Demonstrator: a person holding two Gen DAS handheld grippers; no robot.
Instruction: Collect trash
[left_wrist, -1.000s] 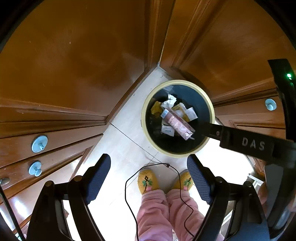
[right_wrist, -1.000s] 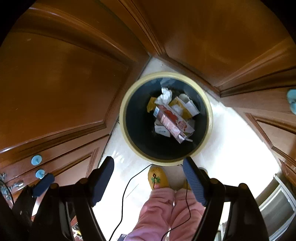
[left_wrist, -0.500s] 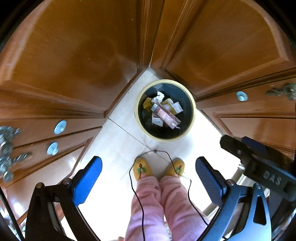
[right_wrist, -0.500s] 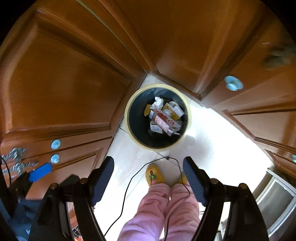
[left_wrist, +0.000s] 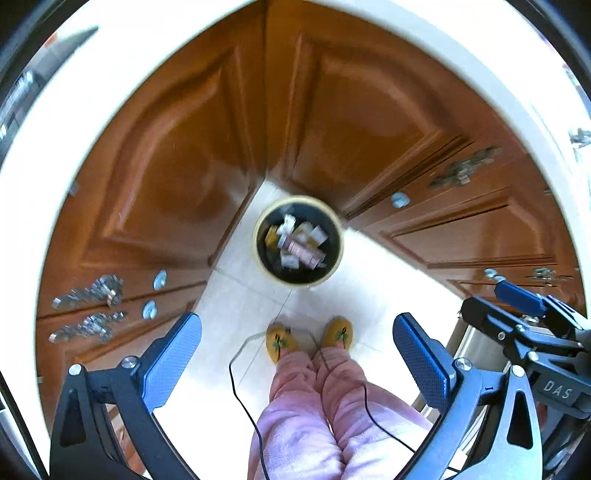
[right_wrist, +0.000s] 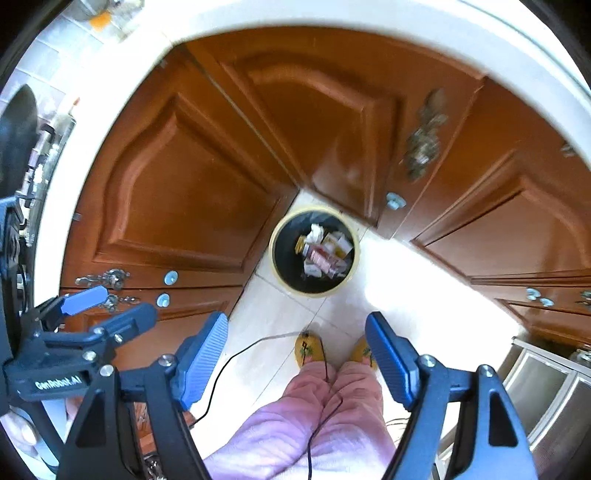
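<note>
A round bin with a pale yellow rim (left_wrist: 258, 254) (right_wrist: 274, 266) stands on the tiled floor in the corner of the wooden cabinets. It holds trash (left_wrist: 299, 243) (right_wrist: 322, 250): crumpled paper, a pink carton and yellow wrappers. My left gripper (left_wrist: 297, 356) is open and empty, high above the floor, well short of the bin. My right gripper (right_wrist: 297, 354) is open and empty too, at a like height. Each gripper shows at the edge of the other's view.
Brown wooden cabinet doors (left_wrist: 177, 177) (right_wrist: 184, 199) with pale blue knobs flank the corner. A white countertop edge (left_wrist: 443, 48) (right_wrist: 332, 18) curves above. The person's pink trousers and yellow slippers (left_wrist: 280, 341) stand below, with a black cable (left_wrist: 236, 384) trailing on the floor.
Both grippers have risen far above the bin, which now looks much smaller. The countertop edge has come into view. Both stay open and empty.
</note>
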